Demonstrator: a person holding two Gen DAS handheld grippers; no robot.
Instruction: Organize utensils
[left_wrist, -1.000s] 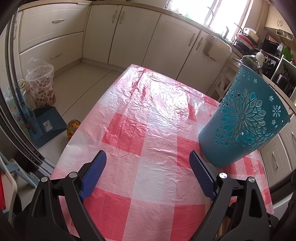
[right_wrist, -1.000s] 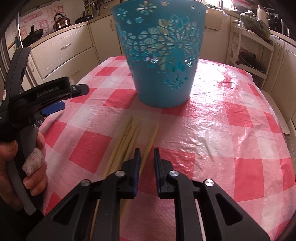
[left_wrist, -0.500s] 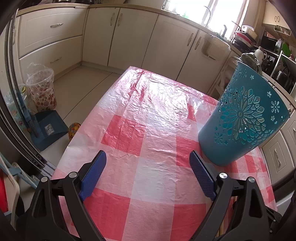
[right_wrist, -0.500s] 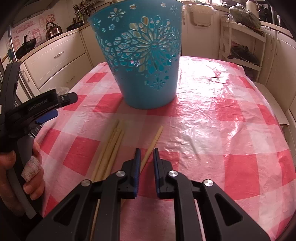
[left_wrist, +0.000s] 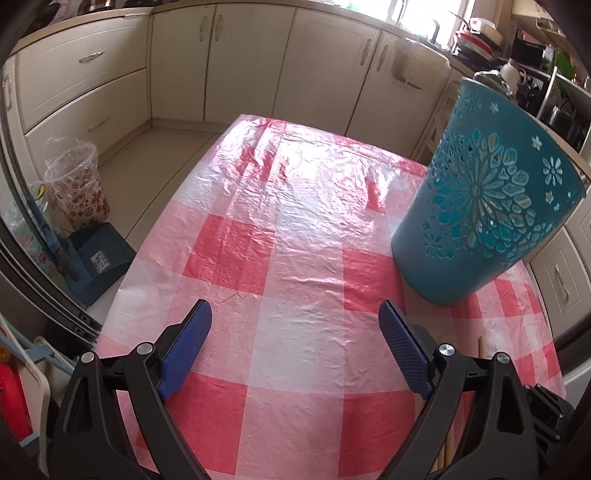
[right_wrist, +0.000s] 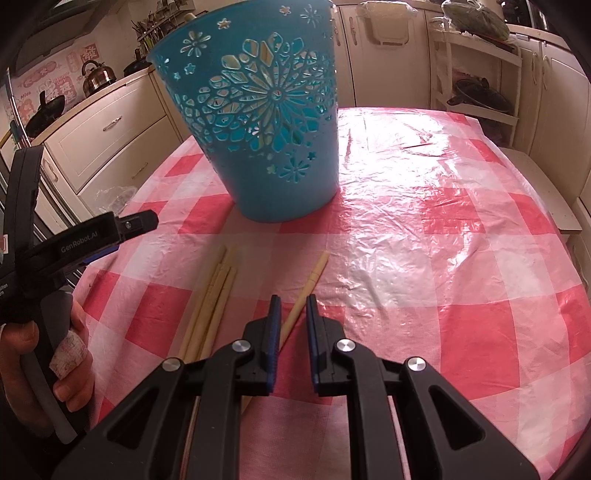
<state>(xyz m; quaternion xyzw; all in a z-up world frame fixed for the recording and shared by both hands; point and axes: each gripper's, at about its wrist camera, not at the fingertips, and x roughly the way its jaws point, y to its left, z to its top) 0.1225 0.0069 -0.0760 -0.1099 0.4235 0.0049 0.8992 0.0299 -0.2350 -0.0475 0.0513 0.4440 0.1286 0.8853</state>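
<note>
A teal cut-out bucket (right_wrist: 266, 122) stands on the red-and-white checked tablecloth (right_wrist: 424, 229); it also shows in the left wrist view (left_wrist: 480, 206). Several pale wooden chopsticks (right_wrist: 212, 295) lie in a bundle in front of it, and a single chopstick (right_wrist: 310, 280) lies apart to their right. My right gripper (right_wrist: 293, 299) hovers over the near end of the single chopstick with its jaws narrowly apart, one on each side of it. My left gripper (left_wrist: 295, 325) is wide open and empty over the cloth, left of the bucket; it shows at the left in the right wrist view (right_wrist: 122, 229).
Cream kitchen cabinets (left_wrist: 258, 62) surround the table. A plastic bin (left_wrist: 77, 184) and a blue dustpan (left_wrist: 96, 258) are on the floor to the left. A wire rack (right_wrist: 476, 85) stands behind the table on the right.
The right gripper has moved to the right, from the bundle to the single chopstick, and its jaws have opened slightly. The left gripper has barely shifted.
</note>
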